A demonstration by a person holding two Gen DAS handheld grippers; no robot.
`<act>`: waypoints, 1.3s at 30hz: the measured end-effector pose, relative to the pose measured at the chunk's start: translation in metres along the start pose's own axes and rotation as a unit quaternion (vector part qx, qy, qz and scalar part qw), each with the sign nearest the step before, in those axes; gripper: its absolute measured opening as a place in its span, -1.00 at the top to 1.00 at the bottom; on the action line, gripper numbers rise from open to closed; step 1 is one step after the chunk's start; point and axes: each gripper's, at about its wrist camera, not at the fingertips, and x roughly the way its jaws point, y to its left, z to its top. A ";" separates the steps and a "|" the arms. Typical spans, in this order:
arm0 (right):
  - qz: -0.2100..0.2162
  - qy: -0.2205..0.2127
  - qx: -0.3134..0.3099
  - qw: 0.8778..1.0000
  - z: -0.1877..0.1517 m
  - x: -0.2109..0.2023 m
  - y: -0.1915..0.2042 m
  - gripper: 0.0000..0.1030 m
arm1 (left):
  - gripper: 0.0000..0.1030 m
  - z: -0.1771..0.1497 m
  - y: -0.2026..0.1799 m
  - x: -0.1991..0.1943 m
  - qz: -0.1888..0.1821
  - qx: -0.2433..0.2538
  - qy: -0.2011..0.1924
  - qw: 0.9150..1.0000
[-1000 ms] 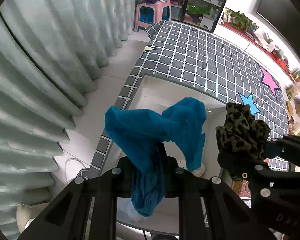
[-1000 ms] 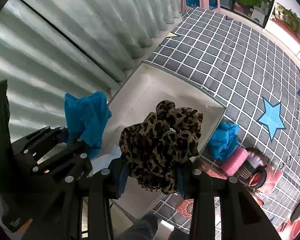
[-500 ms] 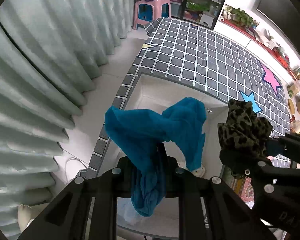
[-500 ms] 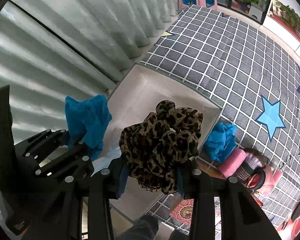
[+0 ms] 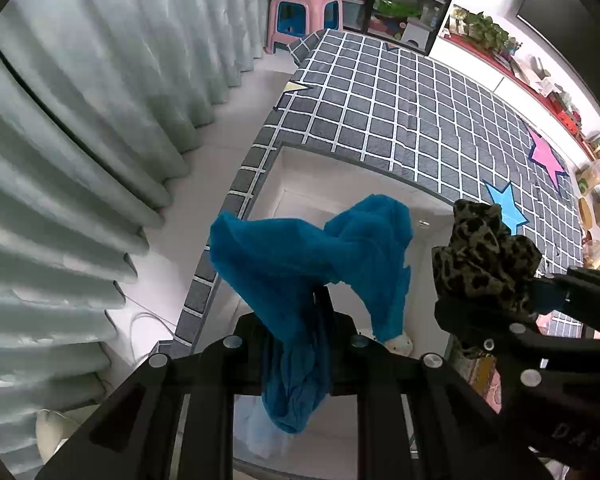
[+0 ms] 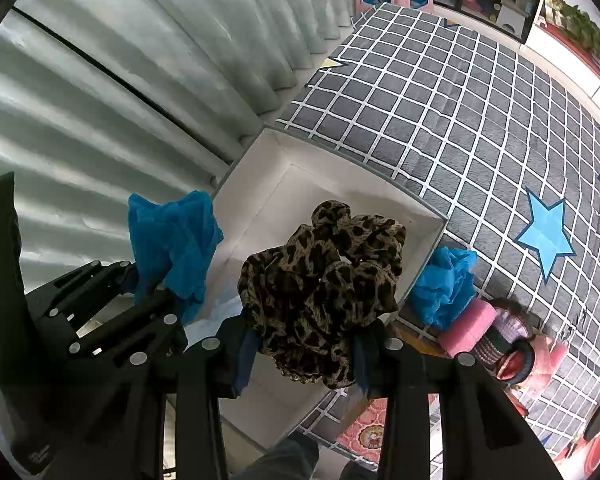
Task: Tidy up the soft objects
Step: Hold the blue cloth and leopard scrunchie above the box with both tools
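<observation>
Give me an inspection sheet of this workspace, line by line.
Surface: grey checked mat with star prints.
Job's things: blue cloth and leopard-print scrunchie held above white box.
Clutter: second blue cloth, pink roll beside the box.
Grippers: left gripper shut on blue cloth; right gripper shut on scrunchie.
Cables: thin white cord on floor.
Surroundings: pale green curtains, pink stool, shelves.

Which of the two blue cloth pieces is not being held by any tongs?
The crumpled blue cloth lying outside the white box, beside a pink roll. The other blue cloth hangs from the left tongs.
</observation>
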 end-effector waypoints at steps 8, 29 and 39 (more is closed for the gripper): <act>-0.005 0.013 0.015 1.000 0.007 0.019 -0.012 0.21 | 0.60 0.011 -0.005 0.023 0.010 0.006 0.018 1.000; -0.003 0.039 0.053 0.998 0.019 0.051 -0.033 0.21 | 0.60 0.019 -0.013 0.061 0.027 0.007 0.054 0.998; 0.008 0.044 0.061 0.997 0.020 0.056 -0.037 0.21 | 0.55 0.018 -0.015 0.064 0.030 0.009 0.058 0.998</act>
